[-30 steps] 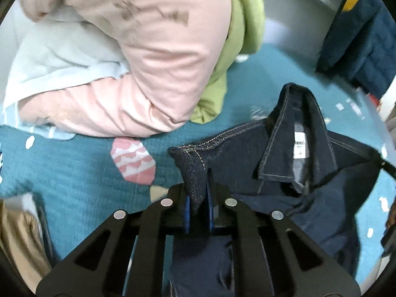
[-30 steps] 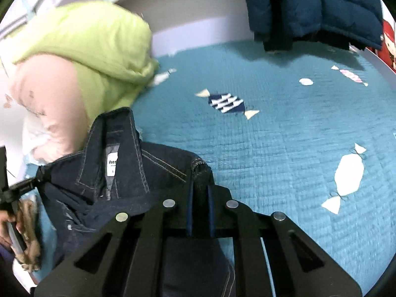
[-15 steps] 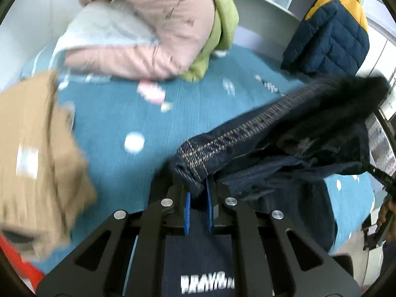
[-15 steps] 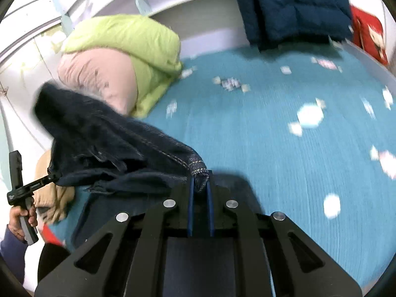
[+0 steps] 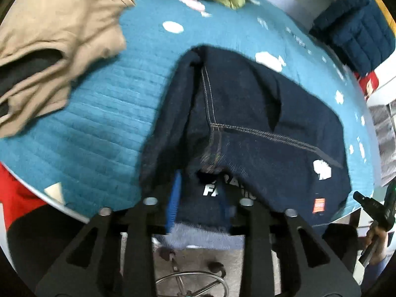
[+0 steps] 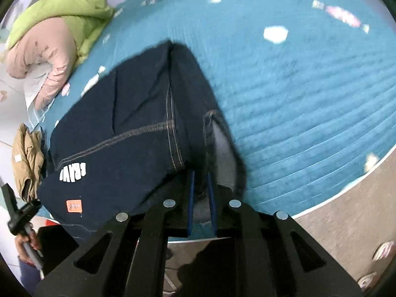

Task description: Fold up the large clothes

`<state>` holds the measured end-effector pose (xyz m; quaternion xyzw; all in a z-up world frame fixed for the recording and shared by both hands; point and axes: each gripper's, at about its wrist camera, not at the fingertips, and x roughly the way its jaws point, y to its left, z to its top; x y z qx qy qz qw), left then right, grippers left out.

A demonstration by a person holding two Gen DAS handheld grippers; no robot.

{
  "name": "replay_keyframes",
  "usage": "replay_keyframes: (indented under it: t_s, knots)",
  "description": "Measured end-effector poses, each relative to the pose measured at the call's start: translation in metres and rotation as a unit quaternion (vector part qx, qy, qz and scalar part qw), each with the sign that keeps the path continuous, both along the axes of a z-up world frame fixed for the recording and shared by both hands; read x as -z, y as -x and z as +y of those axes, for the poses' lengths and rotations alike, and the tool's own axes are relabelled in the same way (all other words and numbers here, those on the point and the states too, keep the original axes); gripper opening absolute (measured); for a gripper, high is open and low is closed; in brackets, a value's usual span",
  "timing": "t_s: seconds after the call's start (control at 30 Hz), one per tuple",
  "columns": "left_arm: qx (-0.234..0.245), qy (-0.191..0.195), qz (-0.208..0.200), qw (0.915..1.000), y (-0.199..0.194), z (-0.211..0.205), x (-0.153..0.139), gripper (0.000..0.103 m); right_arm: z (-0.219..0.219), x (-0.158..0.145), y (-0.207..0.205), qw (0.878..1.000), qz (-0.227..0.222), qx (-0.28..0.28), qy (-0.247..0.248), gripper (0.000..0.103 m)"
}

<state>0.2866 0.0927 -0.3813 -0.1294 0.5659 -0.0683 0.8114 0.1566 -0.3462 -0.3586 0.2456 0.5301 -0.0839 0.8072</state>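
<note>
Denim jacket (image 5: 247,123) spread back-up at the bed's (image 5: 99,123) near edge, ready for folding. Left tongs (image 5: 200,198) stand parted around its hem, releasing it; right tongs (image 6: 201,193) nearly closed, pinching the other corner to keep it flat.

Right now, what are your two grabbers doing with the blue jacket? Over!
Left gripper open, jacket hem between its fingers. Right gripper narrow, on cloth. Denim jacket spread back-up on the bed. Tan garment lies alongside, apart.
</note>
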Motion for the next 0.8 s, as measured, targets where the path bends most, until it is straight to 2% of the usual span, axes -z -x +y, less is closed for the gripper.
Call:
replay_keyframes:
  t_s: [0.03, 0.13, 0.2, 0.27, 0.33, 0.4, 0.43, 0.47, 0.5, 0.53, 0.57, 0.63, 0.7, 0.77, 0.8]
  knots:
    - [-0.007, -0.012, -0.019, 0.9997, 0.006, 0.004, -0.012, 0.049, 0.002, -0.007, 0.0, 1.0, -0.008, -0.002, -0.003, 0.012]
    - [-0.02, -0.034, -0.069, 0.9969, 0.015, 0.006, -0.045, 0.049, 0.011, -0.021, -0.013, 0.999, -0.029, -0.013, -0.007, 0.012]
    - [-0.015, -0.028, -0.084, 0.996, 0.005, 0.001, -0.056, 0.05, 0.019, -0.018, -0.029, 0.999, -0.03, -0.014, -0.025, 0.012]
    - [0.015, -0.012, -0.084, 0.9963, -0.006, -0.019, -0.059, 0.071, 0.029, -0.008, -0.044, 0.998, -0.026, -0.022, -0.05, 0.012]
    - [0.042, -0.008, -0.082, 0.9958, -0.016, -0.042, -0.053, 0.074, 0.04, 0.004, -0.06, 0.998, -0.01, -0.022, -0.064, 0.012]
    - [0.066, -0.018, -0.061, 0.9958, -0.026, -0.063, -0.035, 0.074, 0.051, 0.027, -0.074, 0.998, 0.036, -0.027, -0.04, 0.012]
    - [0.076, -0.035, -0.039, 0.9957, -0.029, -0.072, -0.02, 0.074, 0.054, 0.04, -0.077, 0.997, 0.064, -0.021, -0.028, 0.012]
    - [0.086, -0.058, -0.011, 0.9945, -0.03, -0.078, -0.001, 0.074, 0.052, 0.055, -0.076, 0.995, 0.092, -0.014, -0.018, 0.006]
    - [0.094, -0.069, 0.011, 0.9931, -0.028, -0.078, 0.015, 0.073, 0.049, 0.068, -0.073, 0.994, 0.104, -0.011, -0.018, 0.002]
    - [0.101, -0.06, 0.039, 0.9923, -0.026, -0.075, 0.034, 0.073, 0.046, 0.07, -0.07, 0.995, 0.098, -0.006, -0.021, 0.0]
    - [0.101, -0.038, 0.037, 0.9935, -0.021, -0.069, 0.043, 0.073, 0.041, 0.072, -0.067, 0.995, 0.092, 0.002, -0.035, 0.0]
    - [0.111, -0.029, 0.008, 0.9934, -0.012, -0.065, 0.041, 0.073, 0.04, 0.069, -0.063, 0.995, 0.093, 0.002, -0.032, 0.0]
    - [0.121, -0.026, 0.005, 0.9923, -0.011, -0.063, 0.041, 0.073, 0.041, 0.069, -0.062, 0.995, 0.091, -0.005, -0.03, 0.0]
    - [0.112, -0.007, 0.009, 0.9936, -0.013, -0.056, 0.036, 0.073, 0.044, 0.062, -0.067, 0.995, 0.098, -0.007, -0.018, 0.0]
    - [0.098, 0.006, 0.004, 0.9952, -0.014, -0.049, 0.028, 0.073, 0.049, 0.052, -0.07, 0.996, 0.093, -0.01, 0.001, 0.007]
